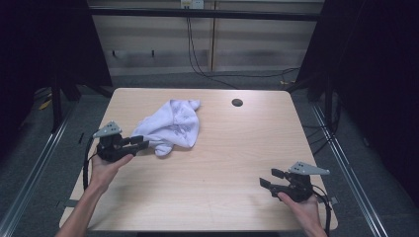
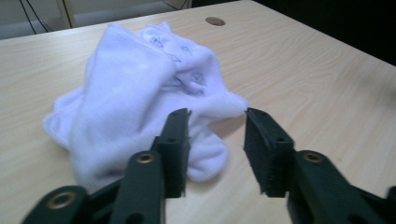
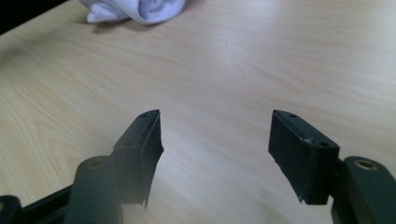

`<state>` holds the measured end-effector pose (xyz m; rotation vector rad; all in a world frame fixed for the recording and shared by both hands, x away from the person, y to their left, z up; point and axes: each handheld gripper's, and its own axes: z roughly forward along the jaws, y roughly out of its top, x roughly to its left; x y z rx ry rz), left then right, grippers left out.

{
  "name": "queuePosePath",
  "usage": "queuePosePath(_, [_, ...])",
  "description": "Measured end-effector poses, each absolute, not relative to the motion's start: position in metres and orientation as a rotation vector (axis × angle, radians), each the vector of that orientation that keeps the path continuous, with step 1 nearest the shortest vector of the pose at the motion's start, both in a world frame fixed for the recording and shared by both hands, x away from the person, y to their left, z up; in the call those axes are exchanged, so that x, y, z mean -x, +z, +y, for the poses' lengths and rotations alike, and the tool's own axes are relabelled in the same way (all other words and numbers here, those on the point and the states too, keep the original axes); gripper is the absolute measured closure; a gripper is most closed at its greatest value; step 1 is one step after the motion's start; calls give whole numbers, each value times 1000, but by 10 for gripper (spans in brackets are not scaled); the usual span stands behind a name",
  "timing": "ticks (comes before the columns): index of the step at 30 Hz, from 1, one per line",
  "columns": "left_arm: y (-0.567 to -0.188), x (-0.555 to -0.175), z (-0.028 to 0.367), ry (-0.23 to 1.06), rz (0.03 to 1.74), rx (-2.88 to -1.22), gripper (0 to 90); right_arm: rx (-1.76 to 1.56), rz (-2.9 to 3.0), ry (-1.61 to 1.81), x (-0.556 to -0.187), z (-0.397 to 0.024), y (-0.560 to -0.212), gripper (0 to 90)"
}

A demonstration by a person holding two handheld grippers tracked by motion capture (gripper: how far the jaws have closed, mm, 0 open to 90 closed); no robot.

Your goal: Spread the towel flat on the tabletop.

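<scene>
1 white cloth (image 1: 171, 126) bunched, long axis diagonal to far R; L gripper (image 1: 144, 143), R gripper (image 1: 270, 178) fingers wide.

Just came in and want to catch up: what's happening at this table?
A person works at a wooden table with a tool in each hand. The left tool sits right at the near edge of a crumpled white cloth, jaws open and nothing pinched between them; the left gripper view shows the cloth just ahead of the pads. The right tool is over bare tabletop near the front right corner, jaws open and empty, well apart from the cloth.
</scene>
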<state>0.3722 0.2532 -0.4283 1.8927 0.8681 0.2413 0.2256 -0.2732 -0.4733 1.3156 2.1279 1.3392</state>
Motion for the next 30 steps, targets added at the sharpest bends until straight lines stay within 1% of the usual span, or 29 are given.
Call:
queuePosePath(1, [-435, -385, 251, 224, 899, -1906, 428, -1277, 2144, 1349, -232, -266, -471, 326])
queuePosePath(2, [-435, -385, 251, 224, 899, -1906, 432, -1277, 2144, 1349, -232, -266, -471, 326])
queuePosePath(3, [-440, -390, 249, 266, 917, -1923, 432, -1269, 2153, 1362, -235, -264, -471, 325])
queuePosePath(4, [-446, -395, 248, 279, 920, -1943, 425, -1268, 2164, 1361, -237, -262, -473, 321])
queuePosePath(7, [-467, -408, 244, 225, 957, -1964, 374, -1274, 2197, 1335, -238, -260, -479, 319])
queuePosePath(9, [-483, -413, 241, 193, 998, -1980, 363, -1294, 2197, 1319, -238, -261, -481, 320])
queuePosePath(11, [-492, -415, 238, 201, 998, -2002, 361, -1314, 2205, 1303, -238, -262, -485, 320])
queuePosePath(12, [-492, -414, 238, 202, 1007, -1988, 368, -1324, 2211, 1299, -238, -263, -486, 320])
queuePosePath(13, [-493, -412, 238, 211, 1021, -1977, 459, -1331, 2223, 1295, -238, -263, -487, 320])
queuePosePath(14, [-493, -412, 238, 211, 1021, -1977, 518, -1324, 2225, 1298, -238, -262, -487, 320])
queuePosePath(15, [-495, -411, 238, 206, 1016, -1988, 518, -1324, 2225, 1298, -238, -262, -487, 320])
queuePosePath(17, [-496, -407, 236, 241, 1002, -2015, 648, -1311, 2229, 1320, -237, -262, -486, 321])
queuePosePath(18, [-496, -407, 236, 241, 1002, -2015, 667, -1310, 2230, 1322, -237, -262, -486, 323])
queuePosePath(19, [-497, -403, 233, 265, 1008, -2021, 676, -1310, 2233, 1316, -237, -263, -485, 333])
queuePosePath(21, [-498, -402, 232, 253, 1000, -2022, 703, -1320, 2237, 1309, -236, -263, -486, 333])
queuePosePath(25, [-497, -391, 228, 210, 938, -2064, 718, -1318, 2254, 1290, -237, -263, -488, 334])
queuePosePath(26, [-497, -384, 224, 177, 912, -2074, 720, -1320, 2251, 1297, -237, -263, -487, 336])
queuePosePath(27, [-497, -384, 224, 177, 912, -2074, 723, -1323, 2248, 1296, -237, -263, -487, 336])
queuePosePath(30, [-497, -371, 213, 119, 861, -2086, 725, -1325, 2260, 1286, -238, -262, -488, 336])
